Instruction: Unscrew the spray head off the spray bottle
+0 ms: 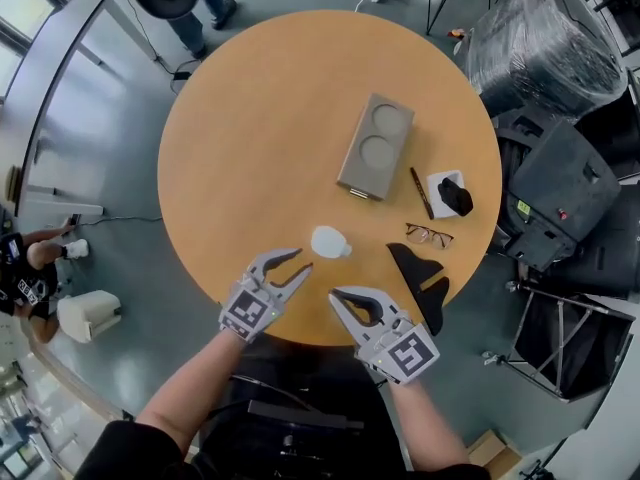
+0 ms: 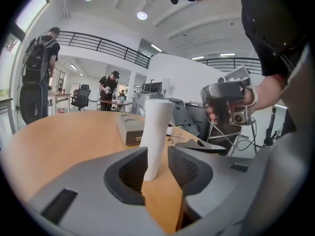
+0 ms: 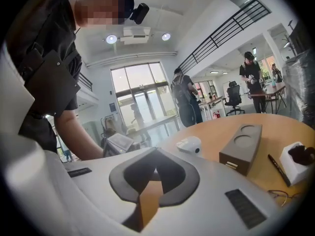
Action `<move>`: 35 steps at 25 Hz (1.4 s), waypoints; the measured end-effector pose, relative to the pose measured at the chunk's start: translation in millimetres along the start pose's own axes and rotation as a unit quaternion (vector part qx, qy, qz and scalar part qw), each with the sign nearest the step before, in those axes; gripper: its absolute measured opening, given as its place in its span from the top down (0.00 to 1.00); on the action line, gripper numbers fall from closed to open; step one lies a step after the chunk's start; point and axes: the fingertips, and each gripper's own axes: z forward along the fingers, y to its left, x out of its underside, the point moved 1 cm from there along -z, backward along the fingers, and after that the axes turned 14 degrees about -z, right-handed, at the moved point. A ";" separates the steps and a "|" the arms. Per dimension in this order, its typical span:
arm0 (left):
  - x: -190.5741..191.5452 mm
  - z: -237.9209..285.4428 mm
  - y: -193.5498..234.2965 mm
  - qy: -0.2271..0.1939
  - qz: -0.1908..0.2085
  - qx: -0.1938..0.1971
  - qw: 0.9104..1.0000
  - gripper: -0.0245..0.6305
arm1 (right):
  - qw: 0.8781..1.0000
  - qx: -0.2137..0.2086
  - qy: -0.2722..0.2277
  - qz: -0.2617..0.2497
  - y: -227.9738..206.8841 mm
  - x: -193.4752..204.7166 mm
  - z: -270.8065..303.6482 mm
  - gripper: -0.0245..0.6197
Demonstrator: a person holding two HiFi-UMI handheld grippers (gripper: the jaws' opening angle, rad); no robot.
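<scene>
Head view, with the two gripper views. The left gripper (image 1: 301,262) is held low over the near edge of the round wooden table (image 1: 240,138). Its jaws are parted and clasp nothing. The white spray bottle (image 2: 156,132) stands upright on the tabletop just off this gripper's tips. In the left gripper view it appears in the gap between the two pads, and neither pad presses on it. The right gripper (image 1: 337,294) is beside the left one, on the other side of the bottle and a little nearer the person. Its jaws are clenched together with the tips meeting and nothing between them, and the bottle is ahead of its tips, a little to the right. From above, the bottle reads only as a white disc with a small lobe on one side, and in the right gripper view it is small and low. Whether the spray head is seated on it cannot be settled. Just to the right of the right gripper's tips lies a black angular piece (image 1: 415,266), and a pair of spectacles (image 1: 429,234) lies just beyond that piece. Farther out, well beyond both grippers, a grey block (image 1: 375,146) with two round recesses lies flat. To its right are a dark pen (image 1: 421,192) and a white box (image 1: 440,183) carrying a black item.
</scene>
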 end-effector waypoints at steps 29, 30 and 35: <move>60.4 112.9 36.3 0.046 0.029 0.000 0.998 0.49 | 0.998 0.046 -0.003 0.039 -24.6 80.5 -14.6 0.92; 55.3 108.1 33.2 0.046 0.027 -0.001 0.999 0.49 | 0.998 0.045 -0.004 0.035 -22.5 75.6 -16.3 0.92; 17.0 77.0 4.3 0.049 0.024 0.004 0.999 0.49 | 0.999 0.042 -0.017 0.013 -6.2 32.3 -31.6 0.92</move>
